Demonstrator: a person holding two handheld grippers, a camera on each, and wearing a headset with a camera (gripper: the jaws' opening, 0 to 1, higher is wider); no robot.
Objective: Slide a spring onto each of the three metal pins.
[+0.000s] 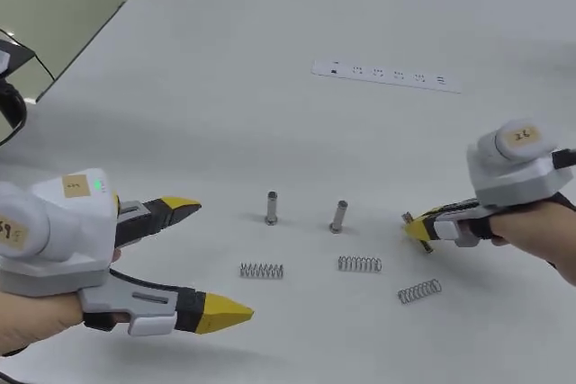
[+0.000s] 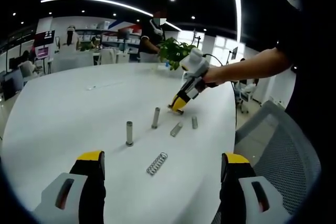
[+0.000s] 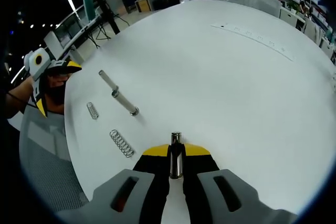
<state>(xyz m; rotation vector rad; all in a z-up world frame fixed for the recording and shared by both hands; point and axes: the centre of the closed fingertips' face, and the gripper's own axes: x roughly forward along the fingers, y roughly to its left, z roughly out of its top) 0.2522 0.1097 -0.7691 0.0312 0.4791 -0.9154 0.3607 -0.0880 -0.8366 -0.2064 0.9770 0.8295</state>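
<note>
Two metal pins stand upright on the white table, one (image 1: 272, 207) to the left of the other (image 1: 338, 216). A third pin (image 3: 176, 140) is clamped between the yellow tips of my right gripper (image 1: 416, 229), which is shut on it just above the table at the right. Three springs lie flat in front of the pins: left (image 1: 262, 270), middle (image 1: 360, 263) and right (image 1: 419, 290). My left gripper (image 1: 211, 263) hovers at the near left, open and holding nothing. In the left gripper view the nearest spring (image 2: 157, 163) lies ahead between the jaws.
A white power strip (image 1: 387, 75) lies flat farther back on the table (image 1: 225, 87). The table's left edge runs diagonally at the far left. A mesh chair (image 2: 283, 145) stands beside the table, and people and desks are in the background.
</note>
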